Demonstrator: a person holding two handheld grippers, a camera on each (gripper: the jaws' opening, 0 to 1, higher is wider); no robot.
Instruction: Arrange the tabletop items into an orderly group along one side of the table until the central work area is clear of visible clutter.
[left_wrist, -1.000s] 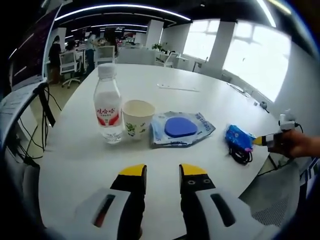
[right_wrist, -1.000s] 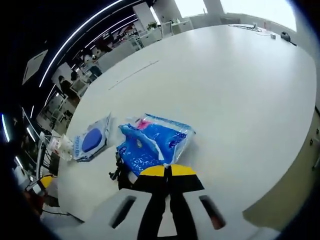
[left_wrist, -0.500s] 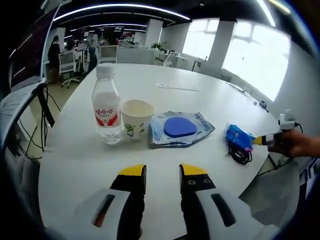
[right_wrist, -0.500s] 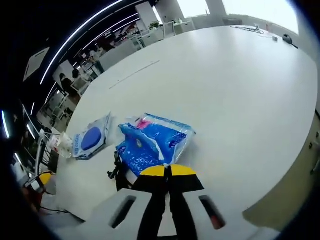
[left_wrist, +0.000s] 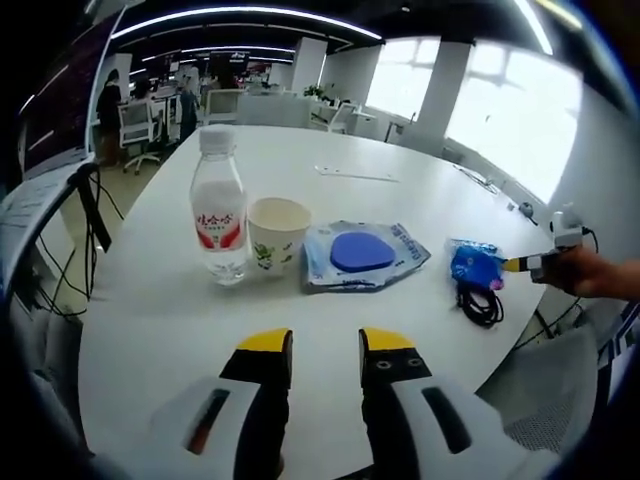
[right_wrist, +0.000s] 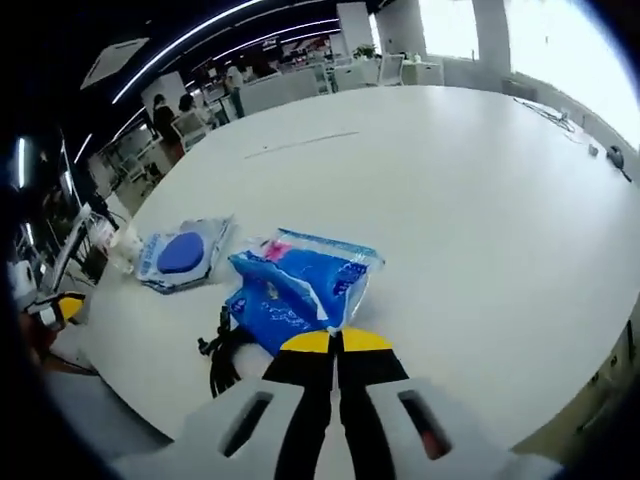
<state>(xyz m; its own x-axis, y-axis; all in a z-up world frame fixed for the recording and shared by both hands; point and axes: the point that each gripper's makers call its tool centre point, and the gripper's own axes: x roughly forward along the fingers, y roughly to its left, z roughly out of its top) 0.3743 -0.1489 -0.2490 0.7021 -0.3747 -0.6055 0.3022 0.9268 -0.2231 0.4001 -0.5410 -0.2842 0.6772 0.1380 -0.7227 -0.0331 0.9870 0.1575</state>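
One white table (left_wrist: 330, 150) carries, in a row along its near side, a clear pouch with a blue disc (left_wrist: 360, 256), a water bottle (left_wrist: 219, 208), a paper cup (left_wrist: 276, 234) and a blue packet (right_wrist: 300, 292) pinched by the right gripper (right_wrist: 335, 342), while the left gripper (left_wrist: 325, 342) hovers spread.
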